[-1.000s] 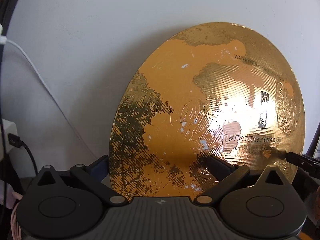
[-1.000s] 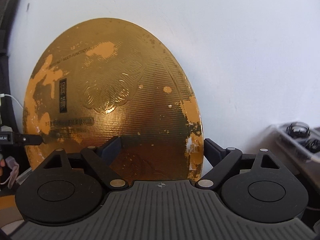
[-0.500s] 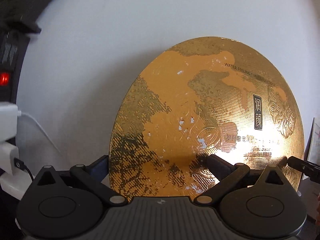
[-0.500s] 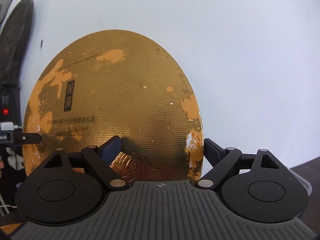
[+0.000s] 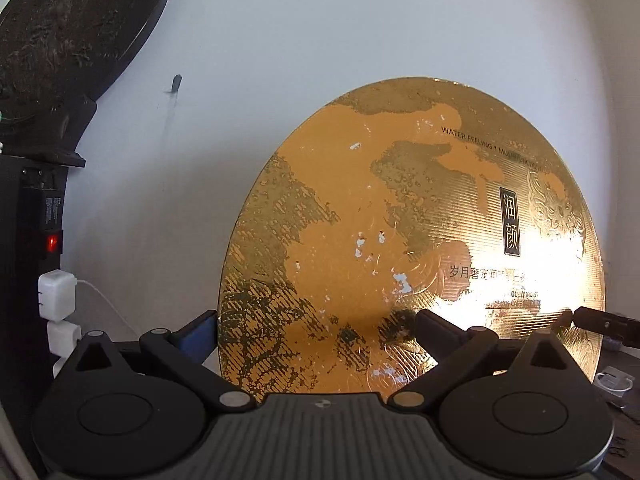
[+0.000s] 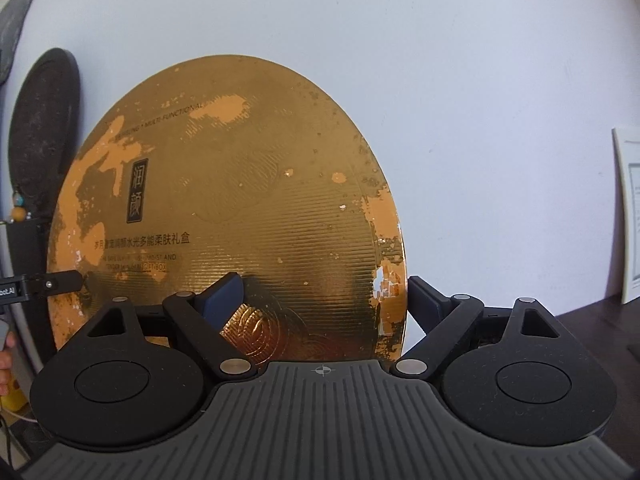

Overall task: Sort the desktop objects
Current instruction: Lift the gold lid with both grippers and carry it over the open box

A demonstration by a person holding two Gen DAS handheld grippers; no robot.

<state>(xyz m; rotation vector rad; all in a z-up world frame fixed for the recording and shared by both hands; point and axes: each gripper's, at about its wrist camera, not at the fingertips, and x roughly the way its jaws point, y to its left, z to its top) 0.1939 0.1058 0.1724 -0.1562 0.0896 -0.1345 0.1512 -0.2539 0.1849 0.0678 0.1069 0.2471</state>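
Note:
A round gold gift box [image 5: 400, 240] with worn foil and black print stands on edge in the air before a white wall. My left gripper [image 5: 316, 330] is shut on its left rim, one finger against the gold face and the blue-padded one behind the edge. In the right wrist view the same gold box [image 6: 240, 220] fills the left half. My right gripper [image 6: 324, 292] is shut on its right rim, again with one finger on each side. Each view catches the other gripper's fingertip on the far rim.
A dark round plate on a stand [image 5: 72, 28] sits at upper left above a black power strip [image 5: 52, 244] with a red light and white chargers [image 5: 56, 296]. A white framed sheet [image 6: 630, 216] leans on the wall over a dark tabletop [image 6: 580, 328].
Both grippers have risen with the gold box held between them. The wall objects have slid down in view, the dark plate has come into sight, and the clear container at the right has dropped out.

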